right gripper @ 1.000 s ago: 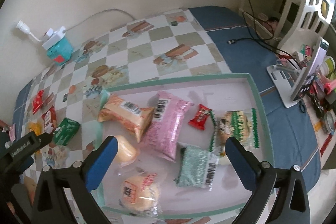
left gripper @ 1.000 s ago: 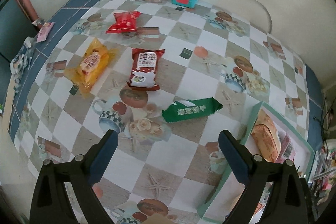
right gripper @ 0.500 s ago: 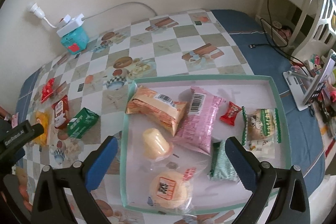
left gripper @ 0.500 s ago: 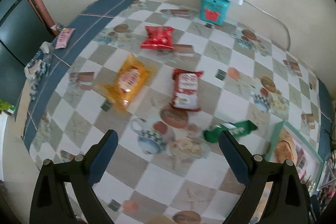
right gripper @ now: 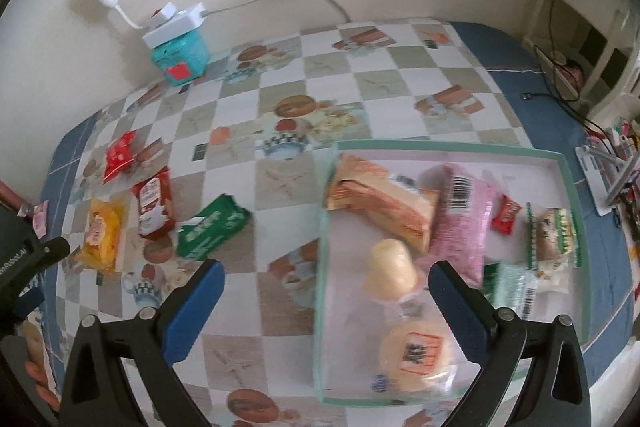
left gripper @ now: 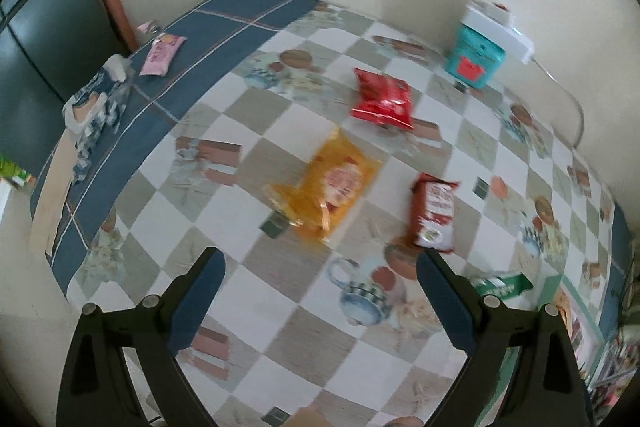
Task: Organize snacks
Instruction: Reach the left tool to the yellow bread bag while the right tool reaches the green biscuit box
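Observation:
On the checked tablecloth lie a bright red packet (left gripper: 382,99) (right gripper: 119,155), a yellow packet (left gripper: 328,187) (right gripper: 98,233), a dark red packet (left gripper: 434,213) (right gripper: 154,203) and a green packet (left gripper: 502,285) (right gripper: 212,227). A green-rimmed tray (right gripper: 326,227) on the right holds several snacks, among them a pink bag (right gripper: 460,215) and an orange pack (right gripper: 380,199). My left gripper (left gripper: 318,303) is open and empty above the table, short of the yellow packet. My right gripper (right gripper: 326,307) is open and empty above the tray's left rim.
A teal box (left gripper: 474,61) (right gripper: 180,57) with a white power strip on top stands at the wall. A pink sachet (left gripper: 162,53) and a patterned bundle (left gripper: 96,107) lie on the blue border at the left. A phone stand (right gripper: 604,179) and cables sit right of the tray.
My left gripper has swung left, from the green packet toward the yellow one. My right gripper has shifted left, from over the tray's middle to its left rim. No snack has moved.

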Tool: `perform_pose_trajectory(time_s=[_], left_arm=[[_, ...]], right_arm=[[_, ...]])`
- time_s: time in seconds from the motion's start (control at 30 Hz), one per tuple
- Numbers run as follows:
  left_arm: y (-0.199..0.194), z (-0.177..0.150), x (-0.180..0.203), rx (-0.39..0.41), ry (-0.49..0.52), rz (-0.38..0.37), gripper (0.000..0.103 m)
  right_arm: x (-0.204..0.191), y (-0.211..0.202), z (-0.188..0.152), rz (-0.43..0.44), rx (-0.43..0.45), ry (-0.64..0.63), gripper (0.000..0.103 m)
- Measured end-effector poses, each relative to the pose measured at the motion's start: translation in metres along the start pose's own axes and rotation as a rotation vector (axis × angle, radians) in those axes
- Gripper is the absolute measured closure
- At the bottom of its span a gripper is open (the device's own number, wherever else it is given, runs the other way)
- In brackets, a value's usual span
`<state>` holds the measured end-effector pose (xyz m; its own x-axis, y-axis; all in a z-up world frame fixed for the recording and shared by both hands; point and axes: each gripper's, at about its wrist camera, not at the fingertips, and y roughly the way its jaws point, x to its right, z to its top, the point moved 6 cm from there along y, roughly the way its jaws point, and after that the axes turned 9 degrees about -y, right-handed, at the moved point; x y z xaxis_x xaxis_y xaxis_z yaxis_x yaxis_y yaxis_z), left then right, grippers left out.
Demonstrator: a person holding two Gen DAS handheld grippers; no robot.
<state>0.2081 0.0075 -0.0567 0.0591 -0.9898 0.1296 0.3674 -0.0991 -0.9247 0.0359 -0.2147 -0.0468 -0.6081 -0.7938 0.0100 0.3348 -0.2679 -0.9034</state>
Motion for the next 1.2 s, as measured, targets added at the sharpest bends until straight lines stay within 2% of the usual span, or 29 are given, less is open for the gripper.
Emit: perform_pose_trajectory(time_s=[0.23, 0.47, 0.83, 0.97, 1.2], left_arm=[[0.012, 0.019, -0.044, -0.024, -0.087, -0.006, 0.006], [0.030, 0.034, -0.064, -0.048, -0.141, -0.030, 0.006], [0.056, 0.054, -0.051, -0.064, -0.129, -0.121, 0.006], [0.061, 0.056, -0.039, -0.056, -0.093, -0.149, 0.006], [0.073, 0.058, -0.017, -0.054, -0.023, -0.156, 0.006]], right_arm=[[-0.039, 0.009, 0.003, 0.025, -0.005, -0.046, 0.000], [-0.075, 0.023, 0.005, 0.037, -0.017, -0.110, 0.000], [-0.094, 0.048, 0.013, 0.005, -0.032, -0.177, 0.000], [-0.094, 0.060, 0.017, 0.007, -0.044, -0.171, 0.000], [-0.095, 0.076, 0.022, 0.023, -0.058, -0.156, 0.000]])
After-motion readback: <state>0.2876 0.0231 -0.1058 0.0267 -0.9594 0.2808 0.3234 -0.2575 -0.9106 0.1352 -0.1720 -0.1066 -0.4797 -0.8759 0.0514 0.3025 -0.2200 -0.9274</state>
